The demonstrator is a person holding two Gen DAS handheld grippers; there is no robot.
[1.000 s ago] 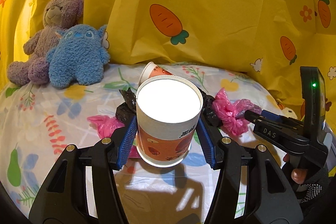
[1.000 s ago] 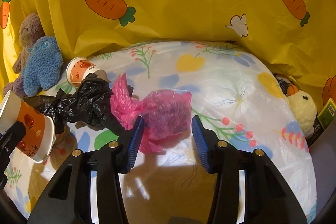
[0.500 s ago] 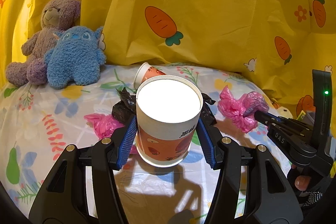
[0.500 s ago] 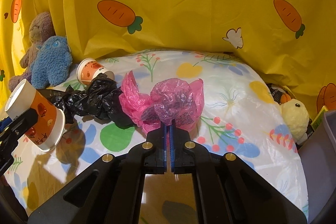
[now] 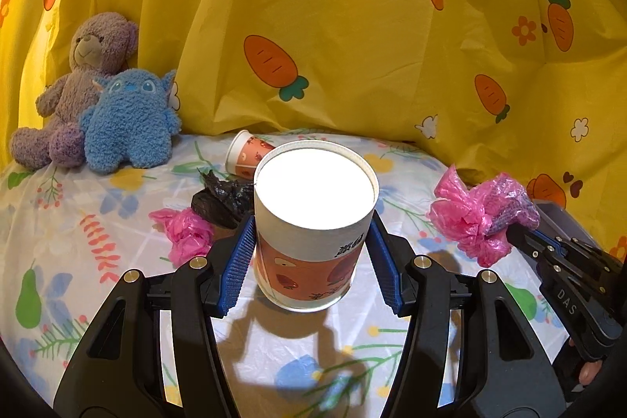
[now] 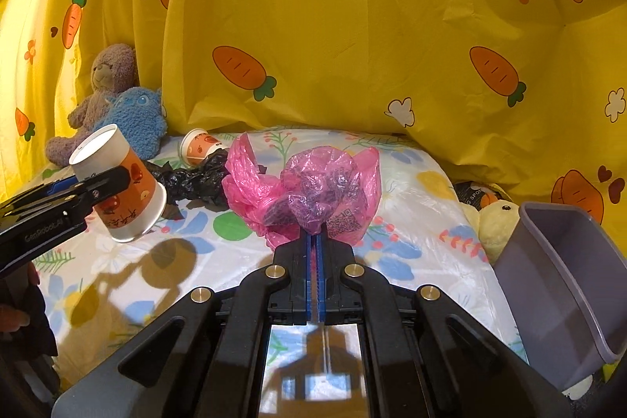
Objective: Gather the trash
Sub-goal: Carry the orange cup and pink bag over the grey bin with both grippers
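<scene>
The right claw (image 6: pixel 313 241) is pressed together on the crumpled pink plastic bag (image 6: pixel 313 187), pinching it at its lower edge so the bag bunches up and forward from the tips, clear of the bed (image 6: pixel 411 261). The grey bin (image 6: pixel 560 285) stands at the bed's right edge, just right of this claw and slightly lower, its open mouth tipped toward the bed. That is the relation the coming move turns on, as I judge it: the bag has to travel rightward and over the near rim, and the right hand is plainly the nearer of the 2.

The left claw (image 5: pixel 309 245) grips a paper cup (image 5: pixel 313 222) across its sides, blue pads against the wall, the cup's long axis tilted with the open mouth toward the camera. From the right wrist view the cup hangs above the bed, well left of the bin.

On the bed remain 1 fallen cup (image 5: pixel 247 155), a black bag (image 5: pixel 223 198) and a 2nd pink bag (image 5: pixel 184 234), close together; whether the black bag touches the fallen cup is hard to tell.

A second ago the right claw was spread around the pink bag as it lay on the bed; now it has closed and lifted the bag, and the bin has come into view. The left claw's hold on the cup is unchanged.
</scene>
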